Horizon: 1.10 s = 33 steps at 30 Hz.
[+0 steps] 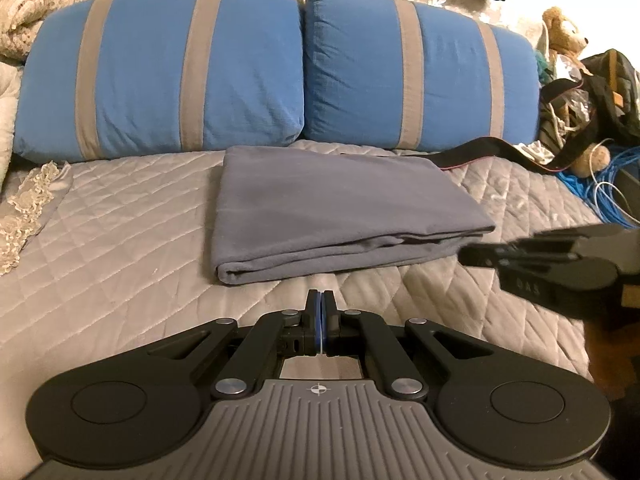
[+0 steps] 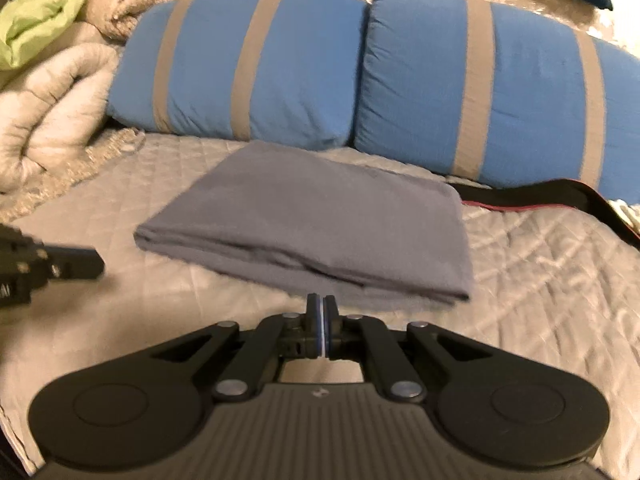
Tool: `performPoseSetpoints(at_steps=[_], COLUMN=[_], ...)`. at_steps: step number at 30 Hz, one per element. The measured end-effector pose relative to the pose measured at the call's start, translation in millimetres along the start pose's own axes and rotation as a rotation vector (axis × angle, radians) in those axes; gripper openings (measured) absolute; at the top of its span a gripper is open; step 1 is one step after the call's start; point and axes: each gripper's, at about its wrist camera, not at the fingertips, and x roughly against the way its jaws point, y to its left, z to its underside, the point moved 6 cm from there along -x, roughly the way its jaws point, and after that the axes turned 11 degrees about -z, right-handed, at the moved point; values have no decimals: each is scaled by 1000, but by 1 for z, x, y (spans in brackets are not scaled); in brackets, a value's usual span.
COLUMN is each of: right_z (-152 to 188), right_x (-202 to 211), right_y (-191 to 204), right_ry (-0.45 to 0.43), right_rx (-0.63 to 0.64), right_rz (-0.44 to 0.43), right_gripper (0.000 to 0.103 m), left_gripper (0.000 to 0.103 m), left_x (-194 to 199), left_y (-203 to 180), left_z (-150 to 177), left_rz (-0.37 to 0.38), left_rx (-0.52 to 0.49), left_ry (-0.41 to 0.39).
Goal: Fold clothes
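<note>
A grey-blue garment (image 1: 320, 208) lies folded into a flat rectangle on the quilted bedspread (image 1: 120, 220), its layered edges facing me. My left gripper (image 1: 321, 300) hovers just short of its near edge, jaws shut with nothing between them. The right gripper (image 1: 472, 256) shows at the right of that view, close to the garment's near right corner. In the right wrist view the same garment (image 2: 312, 216) lies ahead, and my right gripper (image 2: 322, 304) sits shut and empty at its near edge. The left gripper (image 2: 76, 264) pokes in from the left, apart from the cloth.
Two blue pillows with grey stripes (image 1: 280, 68) lie behind the garment. A black strap (image 1: 500, 152) runs from its far right corner toward bags, a teddy bear (image 1: 564, 36) and blue cables (image 1: 592, 192). Rolled beige bedding (image 2: 52, 104) and a green cloth (image 2: 48, 12) are piled at the left.
</note>
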Motion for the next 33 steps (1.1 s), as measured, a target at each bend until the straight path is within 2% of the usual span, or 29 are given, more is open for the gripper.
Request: performPoseSetpoints(at_steps=[5,10,11,12,13,14,15,16,17,18,21,26,29,33], right_z=[20,23,21,20,19,17,16,16,15,14,13,13,15,22], right_x=[14,17,18,19,18,17,16,14,13,11,8,7,4,-6], right_y=[0,1,0,-2,-4,-6,-8,-10,-11,-12,-12,-9,-7,-12], right_ry=[-4,-48,-63,-76,-87,-96,-105,-114,-119,-117,-108,-103,-78,3], right_rx=[-60,-47,-45,-43,-45,-48,-52,-54,-56,-60,-62,-36,-32,-63], right_rz=[34,69,83,97,111,127,142,147,147,152,153,151,151,163], right_gripper=[9,13,17,35,44,73,101,102,103,103,103,103,103,103], left_gripper=[1,1,1,2,2,3,17,32,73,100,102,102,102,102], left_x=[-1,-9,-8,-8,-8,-8,-7,-8,-9,-10,-11,-18,-27,-44], left_y=[2,8,9,10,11,12,13,15,17,19,23,22,23,29], left_z=[8,13,12,11,10,9,8,6,5,4,1,3,10,24], left_rz=[-9,-57,-67,-76,-85,-94,-103,-117,-131,-139,-159,-152,-160,-167], left_rx=[20,40,41,42,44,45,46,53,68,86,110,106,98,112], left_ry=[-39,-55,-64,-74,-83,-92,-102,-111,-121,-132,-155,-123,-63,73])
